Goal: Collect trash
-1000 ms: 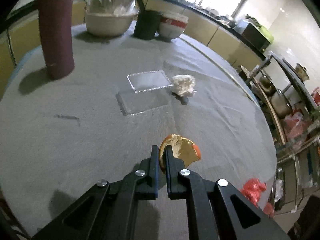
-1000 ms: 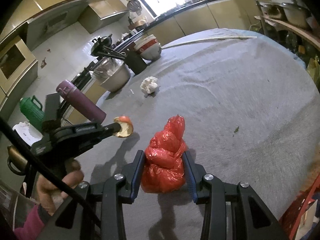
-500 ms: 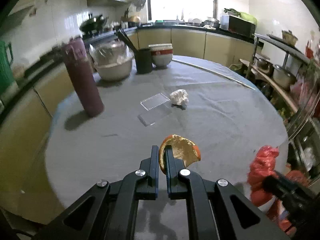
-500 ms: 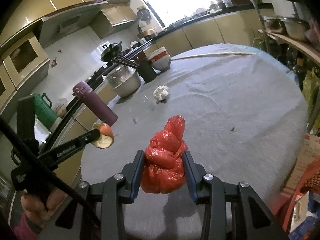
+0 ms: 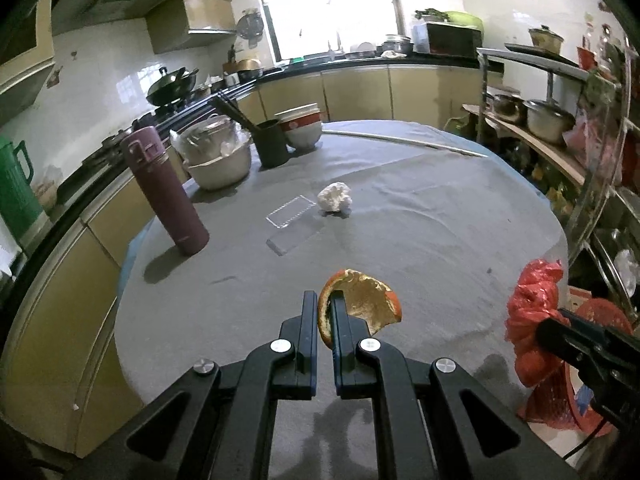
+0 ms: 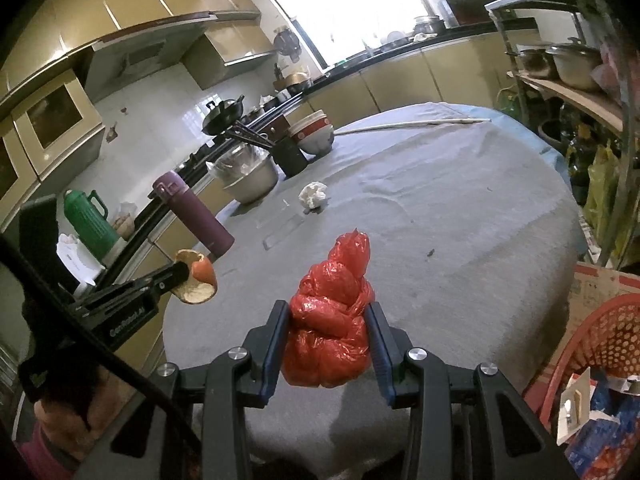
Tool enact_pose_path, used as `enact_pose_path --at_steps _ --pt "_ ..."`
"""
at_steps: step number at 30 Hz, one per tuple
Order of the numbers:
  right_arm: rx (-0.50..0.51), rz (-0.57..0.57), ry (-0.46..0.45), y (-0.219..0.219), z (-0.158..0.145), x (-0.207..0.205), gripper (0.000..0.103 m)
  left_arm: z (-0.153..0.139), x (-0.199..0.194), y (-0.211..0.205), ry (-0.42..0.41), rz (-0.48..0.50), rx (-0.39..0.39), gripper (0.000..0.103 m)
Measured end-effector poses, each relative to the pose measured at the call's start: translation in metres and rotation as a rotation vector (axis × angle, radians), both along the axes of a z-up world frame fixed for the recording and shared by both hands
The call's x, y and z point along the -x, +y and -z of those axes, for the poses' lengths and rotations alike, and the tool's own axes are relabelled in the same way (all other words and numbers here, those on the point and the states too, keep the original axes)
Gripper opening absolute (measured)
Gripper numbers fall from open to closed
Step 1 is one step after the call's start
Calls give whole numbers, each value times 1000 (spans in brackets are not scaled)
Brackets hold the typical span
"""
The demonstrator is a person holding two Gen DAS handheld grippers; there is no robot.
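My left gripper [image 5: 324,304] is shut on a piece of orange peel [image 5: 364,304] and holds it in the air near the table's front edge; the peel also shows in the right wrist view [image 6: 196,276]. My right gripper [image 6: 326,312] is shut on a crumpled red plastic bag [image 6: 332,320], lifted above the table; the bag shows at the right of the left wrist view [image 5: 532,312]. A crumpled white tissue [image 5: 335,197] and a clear plastic lid [image 5: 291,210] beside a clear tray [image 5: 295,236] lie mid-table.
The round table has a grey cloth [image 5: 420,240]. A purple flask [image 5: 164,192], a metal bowl [image 5: 218,160], a black chopstick cup [image 5: 273,144] and stacked bowls [image 5: 303,128] stand at its far left. A red mesh basket [image 6: 592,344] sits on the floor at the right.
Both grippers have pulled back and up from the table with their loads. The views now take in more of the kitchen and the red basket.
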State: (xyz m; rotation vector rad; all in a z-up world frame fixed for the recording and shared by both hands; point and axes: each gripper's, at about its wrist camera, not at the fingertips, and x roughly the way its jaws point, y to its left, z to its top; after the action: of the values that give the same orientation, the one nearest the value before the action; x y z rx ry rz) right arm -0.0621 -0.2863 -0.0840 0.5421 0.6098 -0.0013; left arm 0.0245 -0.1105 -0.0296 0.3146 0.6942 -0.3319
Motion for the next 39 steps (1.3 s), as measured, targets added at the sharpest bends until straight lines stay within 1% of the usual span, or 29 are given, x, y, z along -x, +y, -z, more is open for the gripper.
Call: enact_pose_path --at_steps 5,10,18,20,23,26,29,30,32,33,34,35,37,39 --pt "-25 9 7 -6 6 3 41 4 6 -9 -4 16 -19 6" --pt "-43 2 28 -6 13 -1 41 10 3 -12 11 16 -27 6" --pt "-56 -7 108 0 34 -16 41 34 -12 -6 81 -5 -36 6" --pt "-64 -8 124 0 40 -20 41 43 -19 -2 123 -9 -24 6" --pt "-49 -7 152 3 47 -26 41 55 -32 6 198 -9 4 6" --pt "-51 -6 184 4 56 -32 42 69 -46 19 293 -4 64 7" --pt "-45 -2 186 5 56 -35 46 80 -56 32 379 7 128 7" --pt "-36 -1 197 6 56 -37 49 83 -59 36 402 15 149 10" --pt "-37 -7 206 8 56 -39 50 86 -62 45 433 25 190 25" --pt "-36 -9 211 9 57 -40 51 86 -62 49 438 24 207 43" --pt "-34 -10 217 10 57 -41 52 86 -62 56 438 20 231 56" --pt "-32 -11 223 10 57 -41 56 85 -63 62 434 19 248 57" --pt "-40 -17 227 10 56 -42 57 84 -61 72 436 32 277 58" --pt "-37 -17 227 11 54 -41 59 84 -57 75 444 44 280 59"
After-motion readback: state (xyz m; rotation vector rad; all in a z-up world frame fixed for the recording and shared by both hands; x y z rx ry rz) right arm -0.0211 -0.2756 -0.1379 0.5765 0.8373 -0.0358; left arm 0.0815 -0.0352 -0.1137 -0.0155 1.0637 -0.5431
